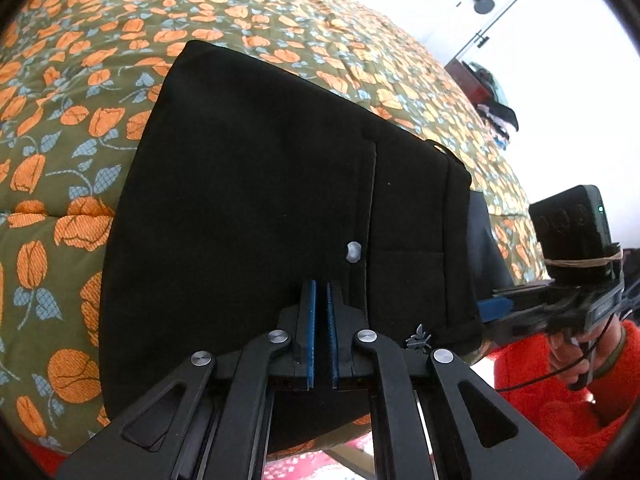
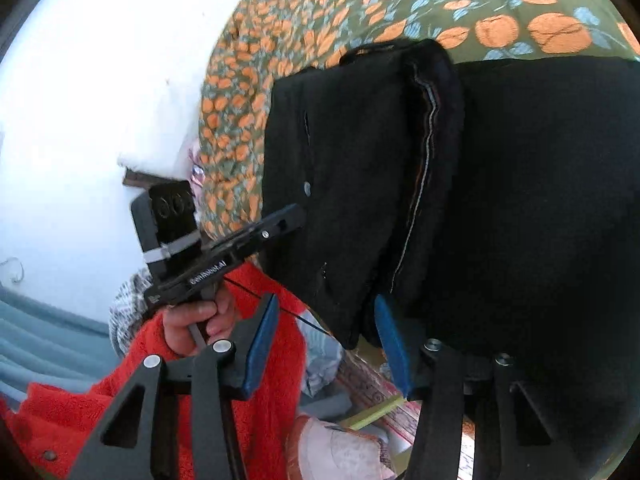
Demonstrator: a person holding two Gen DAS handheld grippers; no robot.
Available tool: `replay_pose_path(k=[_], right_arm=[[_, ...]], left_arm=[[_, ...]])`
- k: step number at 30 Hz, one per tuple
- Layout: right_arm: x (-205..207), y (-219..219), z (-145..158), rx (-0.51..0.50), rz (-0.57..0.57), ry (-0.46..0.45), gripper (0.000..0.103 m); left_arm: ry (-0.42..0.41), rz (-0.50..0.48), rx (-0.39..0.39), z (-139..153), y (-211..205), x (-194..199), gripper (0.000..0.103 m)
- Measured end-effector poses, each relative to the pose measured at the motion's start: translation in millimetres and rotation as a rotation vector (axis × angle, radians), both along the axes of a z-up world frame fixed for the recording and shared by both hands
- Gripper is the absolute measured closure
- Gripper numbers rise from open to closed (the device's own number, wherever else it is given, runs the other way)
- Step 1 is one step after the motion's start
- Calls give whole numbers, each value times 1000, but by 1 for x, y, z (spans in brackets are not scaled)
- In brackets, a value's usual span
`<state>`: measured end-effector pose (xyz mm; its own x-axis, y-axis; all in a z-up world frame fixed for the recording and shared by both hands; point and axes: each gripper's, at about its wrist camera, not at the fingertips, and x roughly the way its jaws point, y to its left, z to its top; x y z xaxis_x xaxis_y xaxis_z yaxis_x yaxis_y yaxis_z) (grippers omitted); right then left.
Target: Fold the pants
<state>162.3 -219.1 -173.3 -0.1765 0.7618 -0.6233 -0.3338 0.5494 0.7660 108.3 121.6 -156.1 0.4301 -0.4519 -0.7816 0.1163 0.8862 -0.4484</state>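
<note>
Pants (image 1: pixel 256 200) lie folded on floral bedspread (image 1: pixel 72 128)

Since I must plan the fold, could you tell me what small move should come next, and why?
Probably close the right gripper on the black fabric pants: it is open with one blue pad at their near edge, while the left gripper, nearly shut, rests on them over the floral quilt.

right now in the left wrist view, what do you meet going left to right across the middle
floral bedspread → black pants → silver button on the pants → waistband edge of the pants → right gripper with its camera block → hand in an orange-red sleeve
</note>
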Motion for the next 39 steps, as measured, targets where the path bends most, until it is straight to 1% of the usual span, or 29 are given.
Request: replay_pose_path(k=[2, 4, 6, 7, 8, 9, 10, 12, 13, 14, 16, 18, 22, 25, 26, 27, 28, 29, 31, 33, 35, 36, 37, 38, 39], right_arm=[[-2, 16, -3, -96, 55, -47, 52], [-7, 38, -1, -159, 113, -102, 52], [-8, 46, 4, -179, 112, -151, 79], [-8, 47, 8, -172, 105, -162, 79], [-9, 46, 15, -156, 97, -183, 81], [-13, 44, 27, -138, 88, -211, 81], [-16, 40, 40, -114, 74, -239, 81], [-19, 32, 65, -71, 53, -278, 82], [-20, 26, 82, -61, 47, -313, 82], [-22, 22, 92, -59, 46, -335, 82], [-23, 7, 108, -60, 47, -356, 82], [-23, -10, 114, -72, 40, -356, 82], [-23, -44, 109, -128, -13, -334, 82], [-22, -80, 98, -152, -56, -298, 82], [-22, -91, 93, -178, -63, -294, 82], [-23, -99, 84, -213, -66, -293, 82], [-22, -109, 67, -264, -82, -280, 82], [-22, -114, 54, -282, -106, -254, 82], [-18, -128, 24, -265, -168, -175, 82], [-19, -133, 14, -241, -199, -163, 82], [-20, -134, 16, -223, -218, -165, 80], [-20, -134, 20, -223, -219, -171, 78], [-19, -134, 27, -224, -215, -178, 76], [-20, -138, 35, -235, -214, -190, 69], [-19, -139, 46, -258, -217, -220, 68]], left_arm=[[-1, 1, 5, -1, -1, 0, 98], [-8, 3, 11, -1, -1, -1, 98], [-21, 18, 0, 2, 3, -3, 98], [-26, 35, 7, 6, 5, -3, 98], [-45, 75, 30, 16, 11, -6, 98], [-84, 123, 40, 30, 19, -11, 94], [-118, 152, 29, 41, 26, -15, 91], [-189, 223, -9, 67, 46, -24, 78], [-202, 243, -12, 73, 51, -26, 77], [-215, 269, -15, 80, 58, -28, 76], [-215, 291, -16, 82, 64, -31, 76], [-210, 298, -9, 77, 64, -35, 76], [-160, 267, 18, 59, 54, -35, 76], [-160, 234, 39, 58, 44, -34, 76], [-166, 222, 47, 59, 39, -34, 76], [-170, 209, 53, 60, 34, -33, 75], [-171, 195, 62, 60, 29, -32, 74], [-170, 179, 72, 59, 24, -31, 74], [-164, 137, 104, 55, 10, -30, 74], [-158, 80, 161, 49, -5, -31, 71], [-148, 20, 241, 41, -23, -32, 71], [-139, -10, 294, 36, -33, -32, 71], [-136, -25, 322, 33, -39, -33, 71], [-139, -41, 359, 31, -46, -34, 70], [-144, -50, 383, 30, -50, -34, 66]])
